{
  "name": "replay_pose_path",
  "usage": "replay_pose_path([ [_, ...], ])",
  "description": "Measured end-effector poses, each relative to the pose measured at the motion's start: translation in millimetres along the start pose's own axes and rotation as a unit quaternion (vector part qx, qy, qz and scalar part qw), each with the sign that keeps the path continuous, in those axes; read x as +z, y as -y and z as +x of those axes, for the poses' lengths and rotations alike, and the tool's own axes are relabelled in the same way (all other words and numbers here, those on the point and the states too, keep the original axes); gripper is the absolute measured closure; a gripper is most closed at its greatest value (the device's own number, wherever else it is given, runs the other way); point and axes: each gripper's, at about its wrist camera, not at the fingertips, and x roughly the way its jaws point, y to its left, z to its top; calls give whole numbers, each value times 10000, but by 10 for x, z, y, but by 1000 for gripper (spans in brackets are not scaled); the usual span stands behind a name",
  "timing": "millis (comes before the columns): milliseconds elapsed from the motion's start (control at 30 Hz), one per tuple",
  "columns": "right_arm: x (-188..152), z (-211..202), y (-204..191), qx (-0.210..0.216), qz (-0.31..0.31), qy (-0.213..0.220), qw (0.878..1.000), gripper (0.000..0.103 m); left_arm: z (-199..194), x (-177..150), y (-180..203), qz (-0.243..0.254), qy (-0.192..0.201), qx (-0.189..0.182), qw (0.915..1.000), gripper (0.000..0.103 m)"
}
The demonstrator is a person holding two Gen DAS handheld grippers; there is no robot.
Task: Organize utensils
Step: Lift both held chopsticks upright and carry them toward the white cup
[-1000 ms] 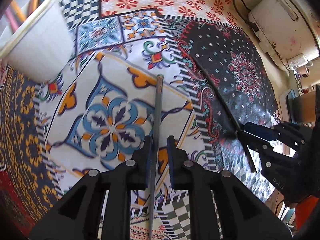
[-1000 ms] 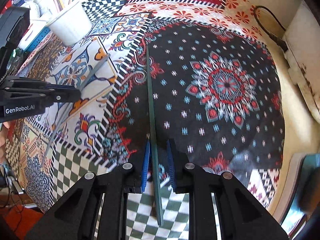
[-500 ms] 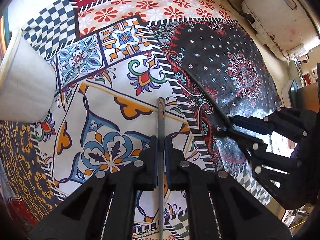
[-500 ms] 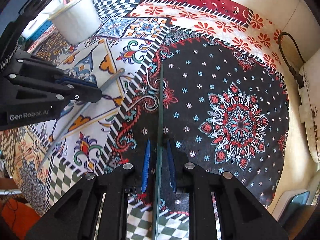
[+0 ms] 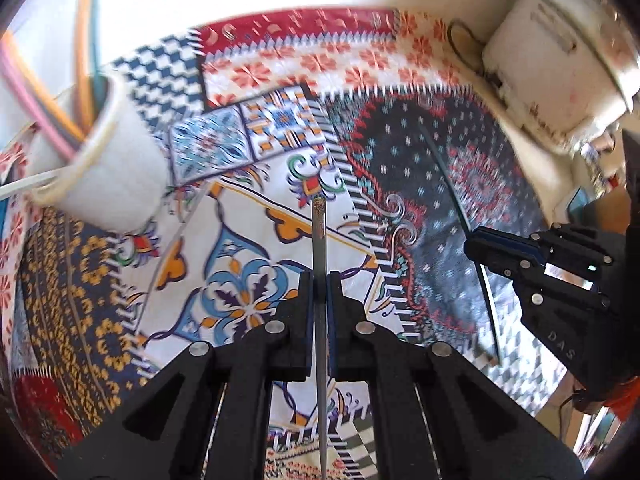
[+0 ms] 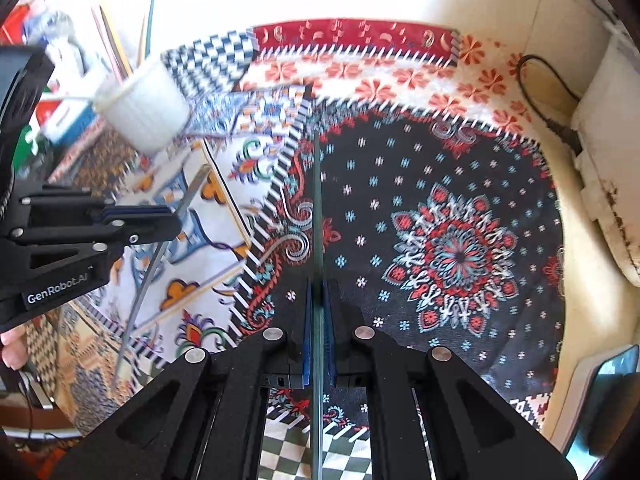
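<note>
At far left a white cup point(image 5: 108, 168) of coloured sticks is stood, presumably the destination. A grey chopstick point(image 5: 319, 248) is clamped mid-length in the left gripper point(image 5: 319, 280), a green chopstick point(image 6: 317, 216) likewise in the right gripper point(image 6: 318, 292), both held clear above the patterned cloth point(image 6: 452, 208) for carrying.

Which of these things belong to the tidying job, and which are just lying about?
In the job:
- grey chopstick, pinched in the left gripper
- green chopstick, pinched in the right gripper
- white cup holding sticks

Lying about:
- patterned cloth
- white appliance
- black cable
</note>
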Motion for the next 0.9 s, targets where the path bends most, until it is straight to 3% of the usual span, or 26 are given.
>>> replay_pose_path([
  [333,69,-585,-77,114,5,794,9968,98,-760,-240,-209,-464,883,-73,9950,99],
  [533,62,-894,-180,236,-51,1206,9924,98,-1093,-341,-244,-559,1309,130,9897,99],
  [900,172,-1124,-318,373,-273,1539,9870,98,-1609,-458,-377,-872,1997,311,9755,99],
])
